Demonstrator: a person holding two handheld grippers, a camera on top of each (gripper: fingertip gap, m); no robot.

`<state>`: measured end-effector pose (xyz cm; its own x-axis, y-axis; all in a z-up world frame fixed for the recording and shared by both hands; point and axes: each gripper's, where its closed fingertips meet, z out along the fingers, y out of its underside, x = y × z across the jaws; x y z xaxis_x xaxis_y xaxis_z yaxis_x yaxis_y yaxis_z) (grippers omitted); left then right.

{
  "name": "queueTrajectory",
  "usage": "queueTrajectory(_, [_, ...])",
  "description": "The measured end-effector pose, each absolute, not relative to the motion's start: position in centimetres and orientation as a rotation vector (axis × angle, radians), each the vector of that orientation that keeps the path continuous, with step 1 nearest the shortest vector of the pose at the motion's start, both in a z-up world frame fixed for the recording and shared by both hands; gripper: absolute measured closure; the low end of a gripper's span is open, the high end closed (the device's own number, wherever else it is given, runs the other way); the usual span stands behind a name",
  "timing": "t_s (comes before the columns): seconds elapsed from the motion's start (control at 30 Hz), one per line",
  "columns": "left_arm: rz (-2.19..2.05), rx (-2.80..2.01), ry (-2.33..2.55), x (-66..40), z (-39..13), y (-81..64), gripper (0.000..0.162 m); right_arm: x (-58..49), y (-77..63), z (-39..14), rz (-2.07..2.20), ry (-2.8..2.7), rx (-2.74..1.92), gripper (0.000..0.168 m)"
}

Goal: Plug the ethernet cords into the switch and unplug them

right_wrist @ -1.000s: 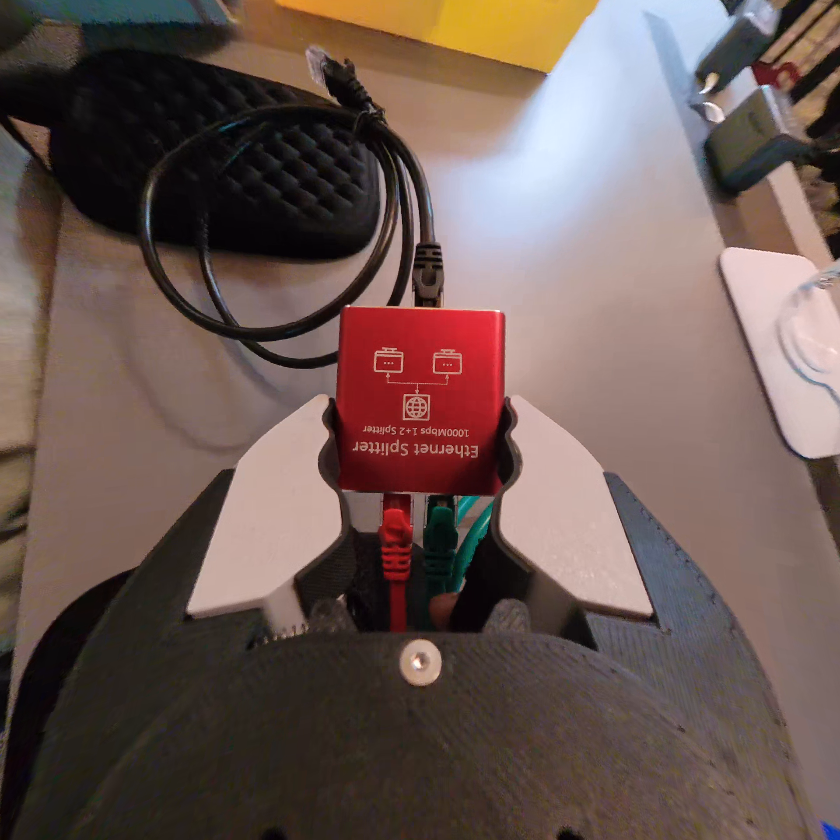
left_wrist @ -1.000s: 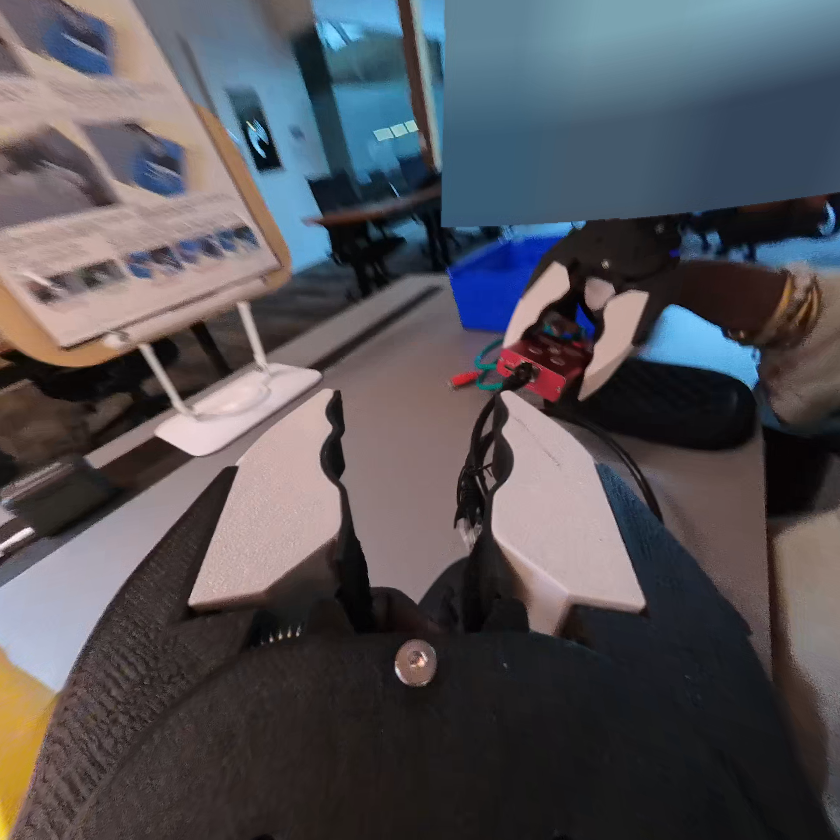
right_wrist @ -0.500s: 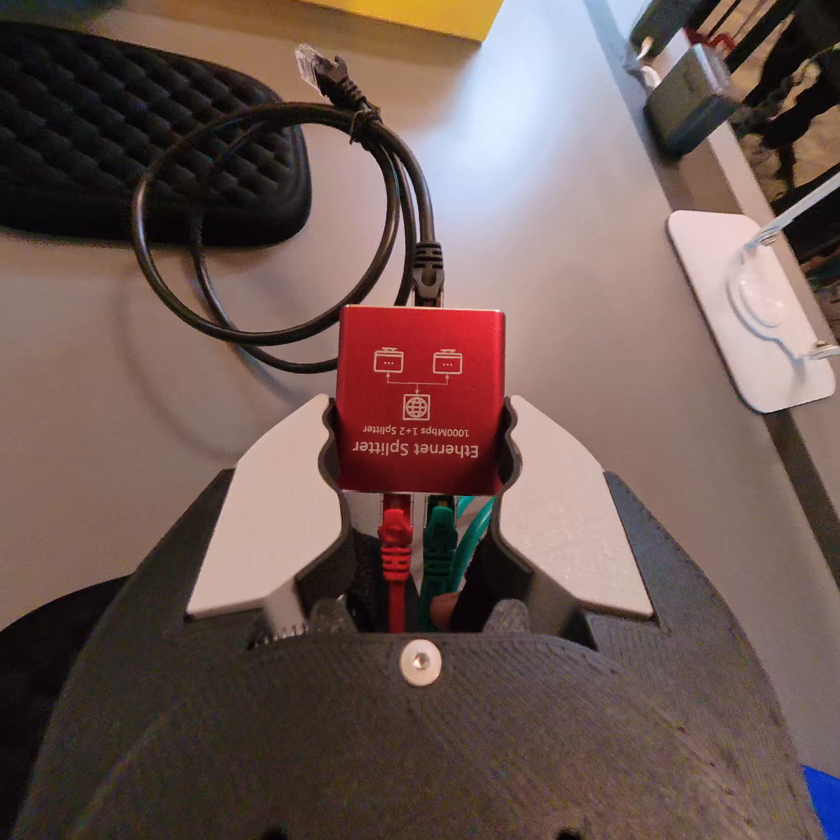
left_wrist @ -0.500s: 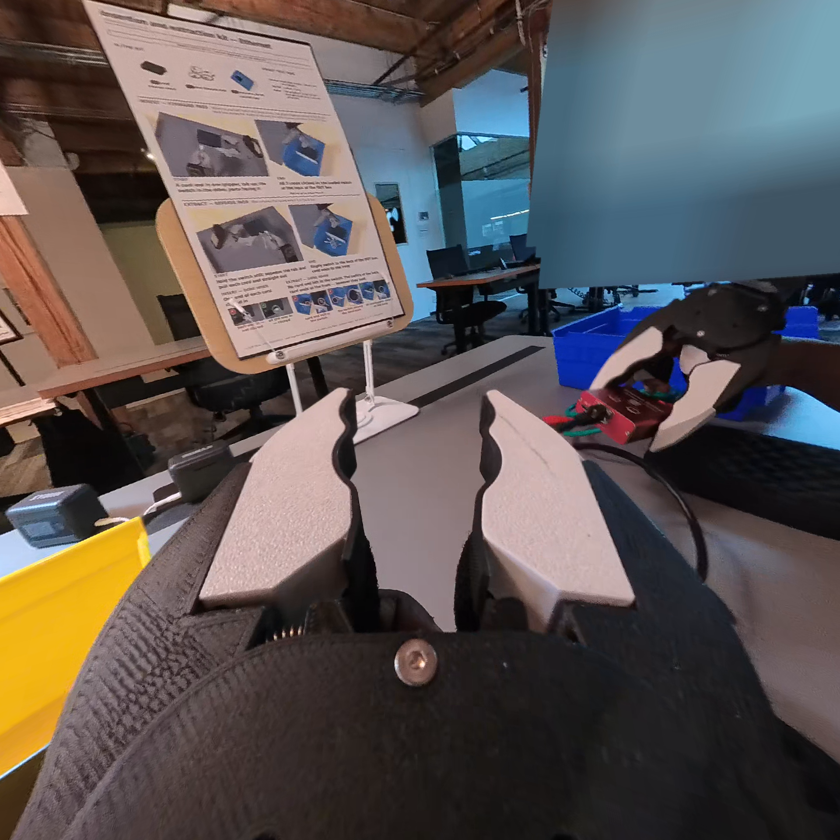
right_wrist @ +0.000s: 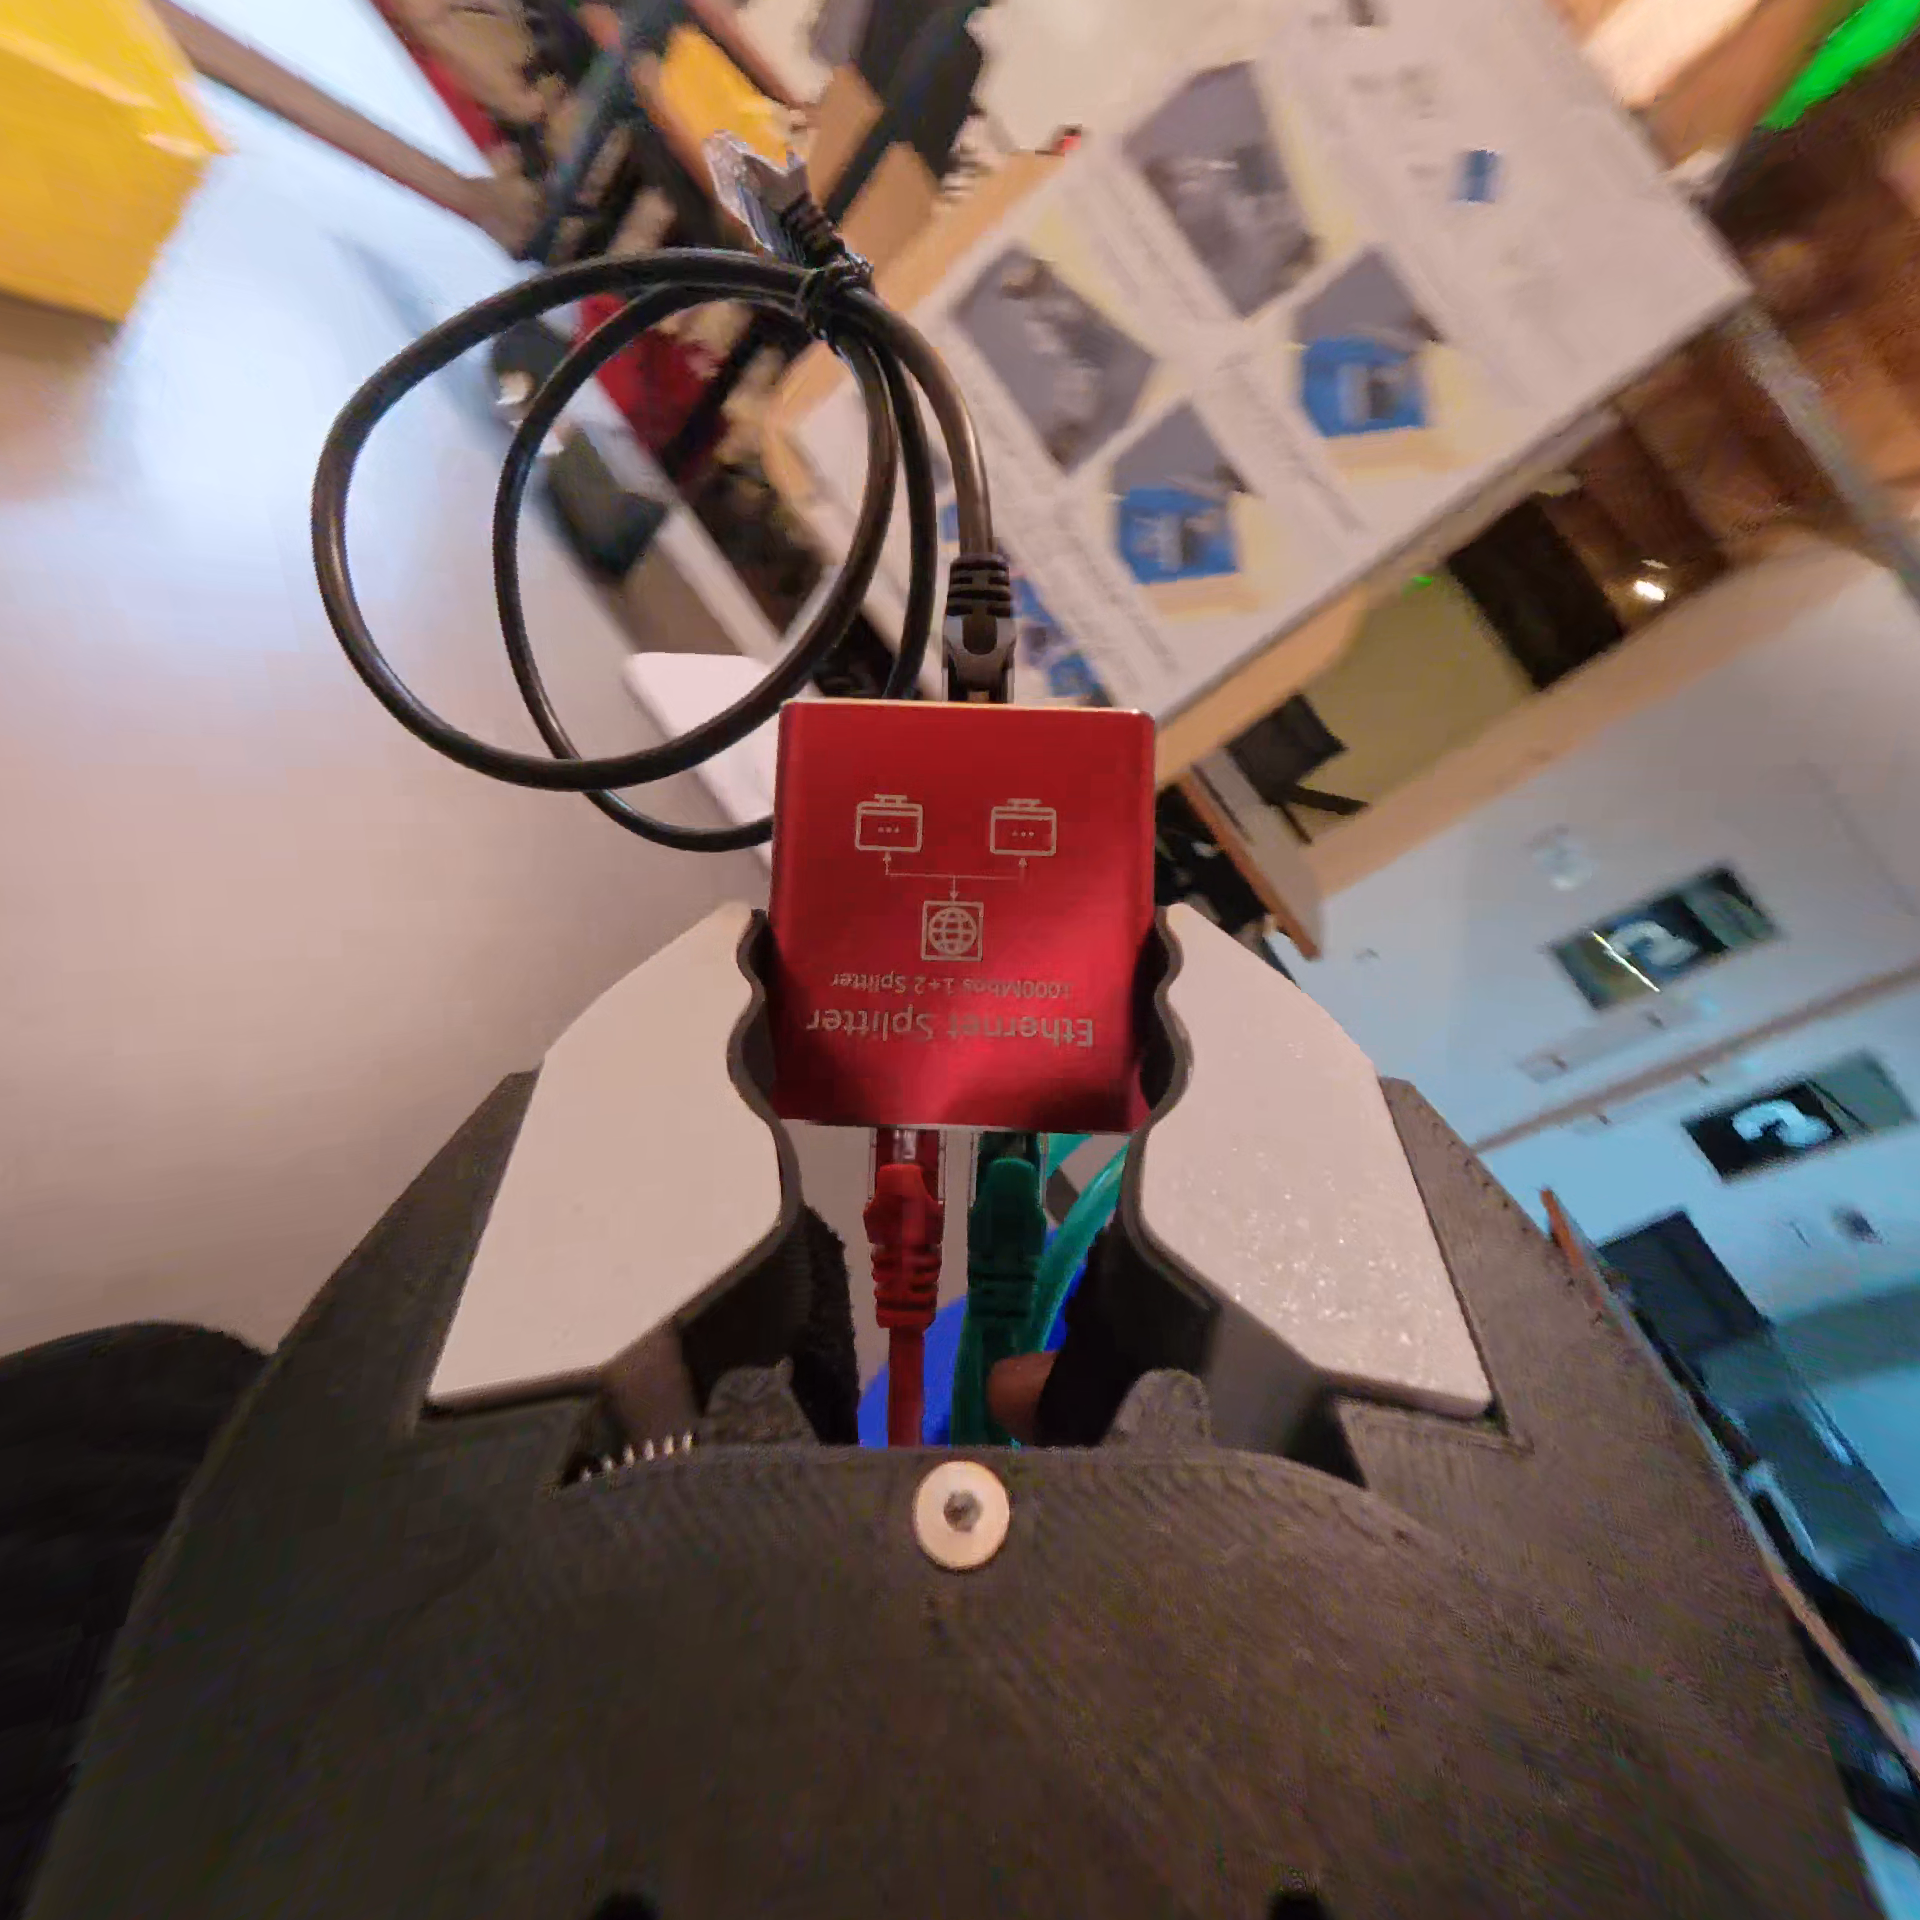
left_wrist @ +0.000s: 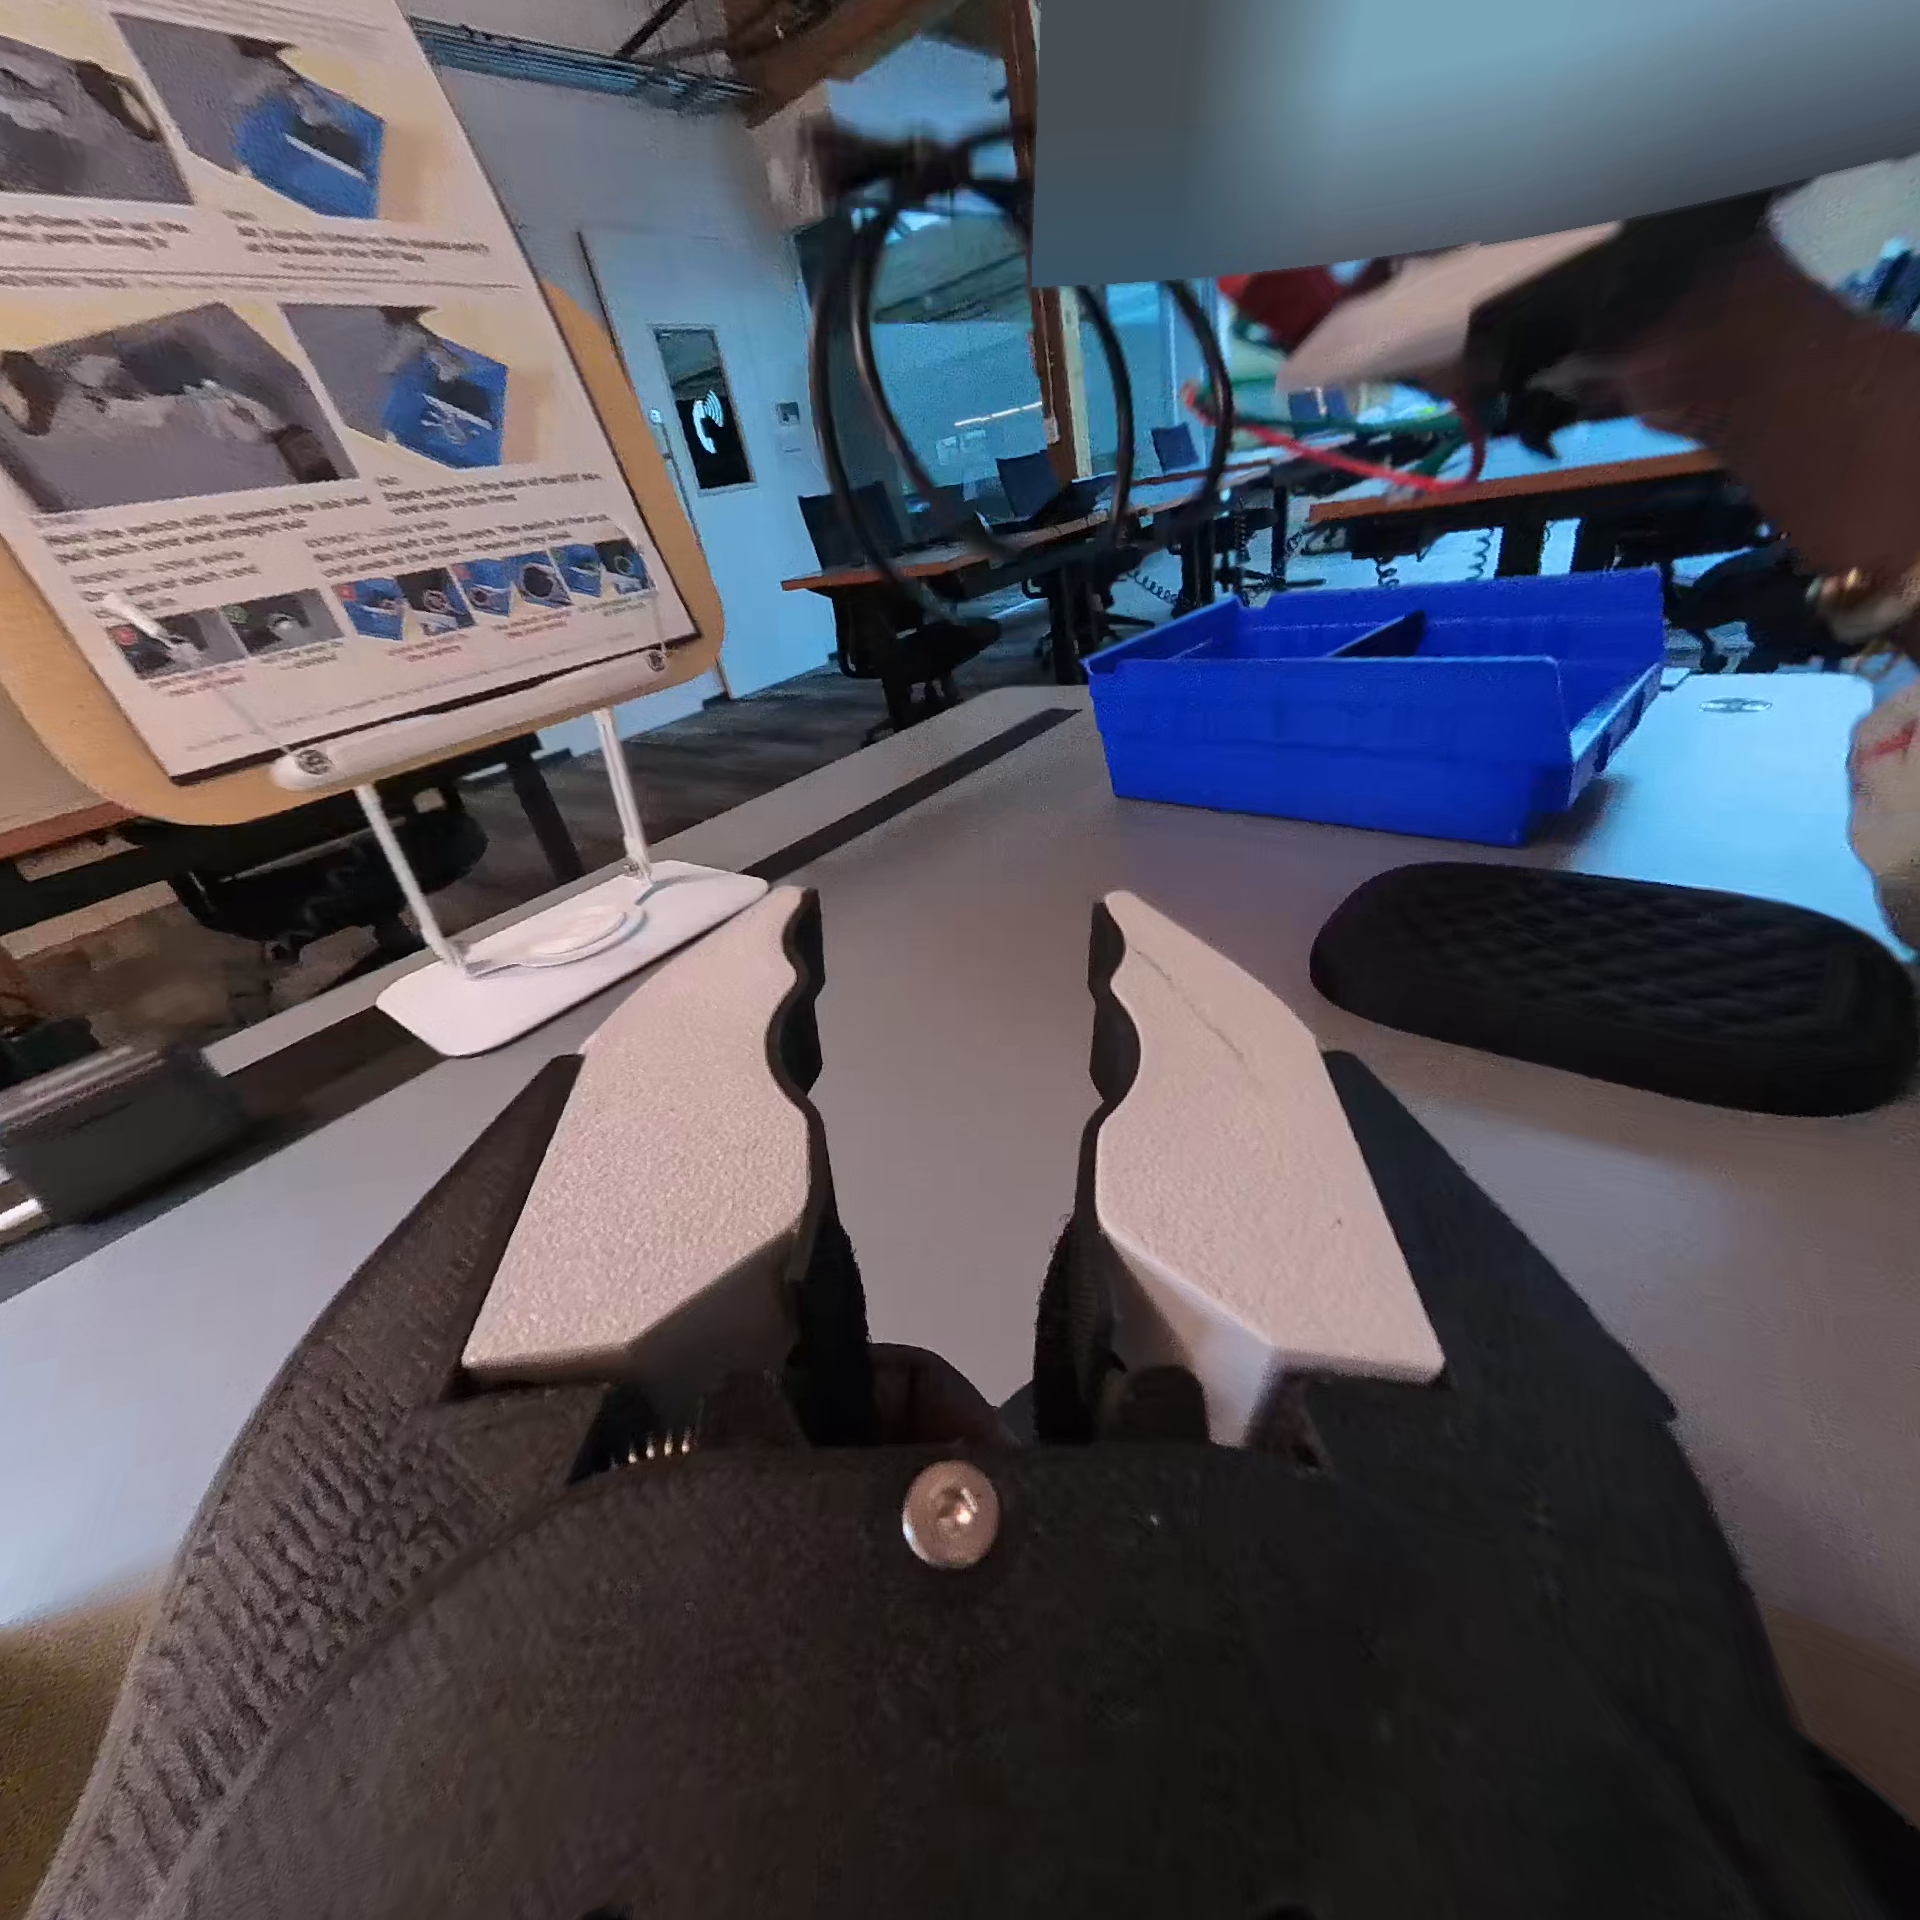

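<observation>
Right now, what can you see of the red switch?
The switch is a small red box, metallic-looking, with pale printed icons and writing on its top face. The right gripper clamps its near half between both fingers, holding it in the air, face up to the camera. A black cord is plugged into its far end and loops off to a loose plug. A red cord and a green cord are plugged into its near end, running back between the fingers.
</observation>
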<state>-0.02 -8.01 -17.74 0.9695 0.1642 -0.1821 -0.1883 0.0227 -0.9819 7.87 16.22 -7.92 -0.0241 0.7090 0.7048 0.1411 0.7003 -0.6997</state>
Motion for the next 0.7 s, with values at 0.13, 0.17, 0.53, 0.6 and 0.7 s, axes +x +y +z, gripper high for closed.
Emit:
queueTrajectory(0.13, [0.246,-1.495,0.033,0.9,-19.3,-6.3,0.113,10.5,21.3,-4.0,0.513,-1.373,-0.772,0.100])
queueTrajectory(0.17, [0.247,-1.484,0.039,1.0,-19.7,-5.9,0.113,11.1,22.6,-3.4,0.505,-1.345,-0.767,0.100])
queueTrajectory(0.53, [0.325,-1.442,0.092,1.3,-20.1,-5.4,0.116,13.1,35.5,-8.6,0.246,-1.305,-0.671,0.100])
queueTrajectory(0.6, [0.334,-1.454,0.106,1.4,-20.3,-5.2,0.117,13.5,36.4,-9.5,0.274,-1.260,-0.699,0.100])
queueTrajectory(0.7, [0.360,-1.474,0.145,1.8,-20.7,-4.9,0.117,14.9,36.0,-8.2,0.436,-1.103,-0.714,0.100])
